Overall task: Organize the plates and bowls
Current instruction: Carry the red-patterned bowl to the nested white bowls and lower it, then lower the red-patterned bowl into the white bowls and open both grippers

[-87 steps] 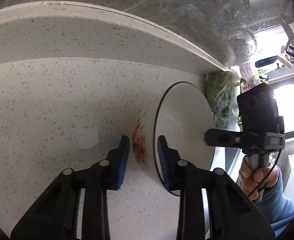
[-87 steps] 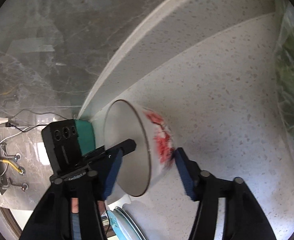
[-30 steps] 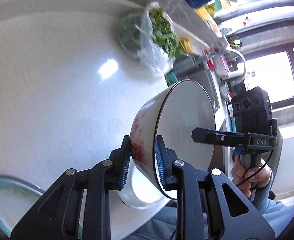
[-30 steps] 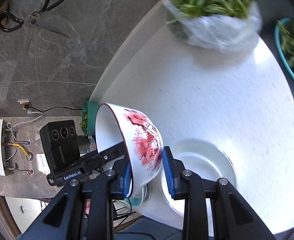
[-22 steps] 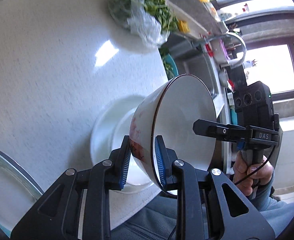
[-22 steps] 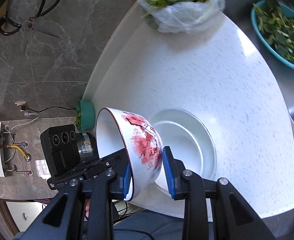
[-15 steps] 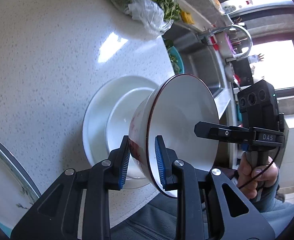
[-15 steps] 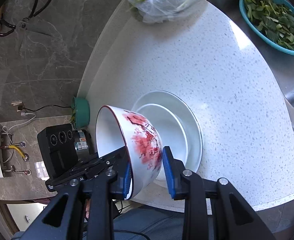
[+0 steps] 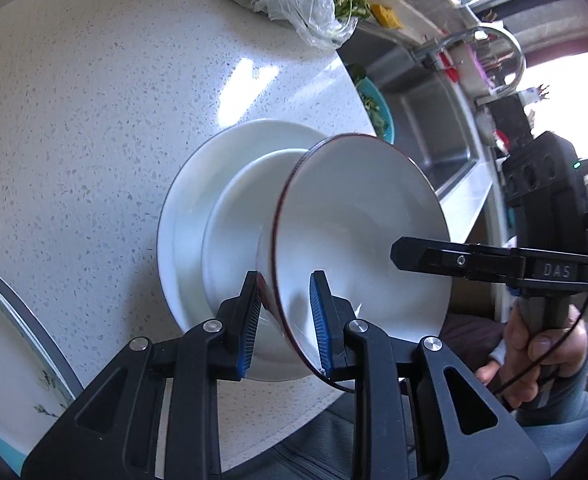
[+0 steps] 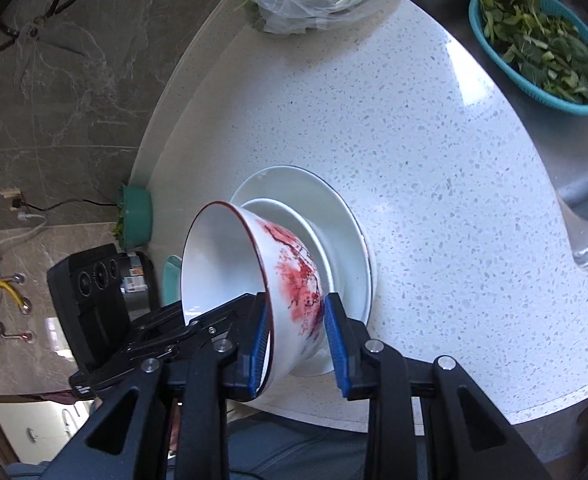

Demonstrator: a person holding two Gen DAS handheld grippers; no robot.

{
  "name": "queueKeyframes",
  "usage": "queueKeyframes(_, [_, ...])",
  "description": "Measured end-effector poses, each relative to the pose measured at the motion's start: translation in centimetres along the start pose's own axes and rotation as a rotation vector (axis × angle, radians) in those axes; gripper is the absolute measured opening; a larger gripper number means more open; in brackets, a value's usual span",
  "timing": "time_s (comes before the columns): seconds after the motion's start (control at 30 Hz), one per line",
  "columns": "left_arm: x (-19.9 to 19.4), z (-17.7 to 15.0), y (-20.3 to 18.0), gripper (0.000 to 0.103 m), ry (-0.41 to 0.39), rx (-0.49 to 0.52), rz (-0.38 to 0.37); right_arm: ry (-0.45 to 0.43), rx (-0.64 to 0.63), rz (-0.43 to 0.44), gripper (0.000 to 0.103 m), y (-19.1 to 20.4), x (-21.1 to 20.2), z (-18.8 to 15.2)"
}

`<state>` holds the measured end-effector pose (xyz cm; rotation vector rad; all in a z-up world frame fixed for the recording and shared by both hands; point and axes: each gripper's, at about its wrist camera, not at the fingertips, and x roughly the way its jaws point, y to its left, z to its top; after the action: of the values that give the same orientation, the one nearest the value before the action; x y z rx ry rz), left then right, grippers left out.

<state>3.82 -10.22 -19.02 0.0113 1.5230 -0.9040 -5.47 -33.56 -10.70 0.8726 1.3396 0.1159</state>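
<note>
Fingers of both the left gripper [image 9: 284, 312] and right gripper [image 10: 297, 330] clamp opposite rim walls of a red-blossom bowl [image 10: 254, 280], tilted over, perhaps touching, stacked white plates [image 10: 349, 232] on the tabletop [image 10: 433, 184]; glazed ceramic looks rigid, slippery, breakable

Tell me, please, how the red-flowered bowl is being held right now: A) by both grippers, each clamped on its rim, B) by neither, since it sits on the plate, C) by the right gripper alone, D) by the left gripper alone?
A: the left gripper pinches one side of the bowl rim and the right gripper pinches the opposite side, holding it tilted above the white plates.
</note>
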Motion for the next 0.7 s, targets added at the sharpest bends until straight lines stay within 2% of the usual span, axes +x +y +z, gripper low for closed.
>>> queueKeyframes(0.2, [1.0,0.3,-0.1,0.024,-0.009,0.009,0.034,-0.032,-0.082,-0.093,0.031,1.4,0.1,-0.3])
queueKeyframes(0.47, [0.9,0.4,1.1,0.024,-0.014,-0.004,0.026,-0.063,-0.146,-0.158,0.031,2.8,-0.4,0.0])
queueKeyframes(0.57, [1.0,0.6,1.3,0.024,-0.016,-0.017,0.017,-0.070,-0.169,-0.160,0.021,3.2,-0.2,0.0])
queueKeyframes(0.7, [0.5,0.8,1.6,0.024,-0.034,-0.042,0.005,-0.082,-0.209,-0.185,0.017,3.8,0.1,0.2])
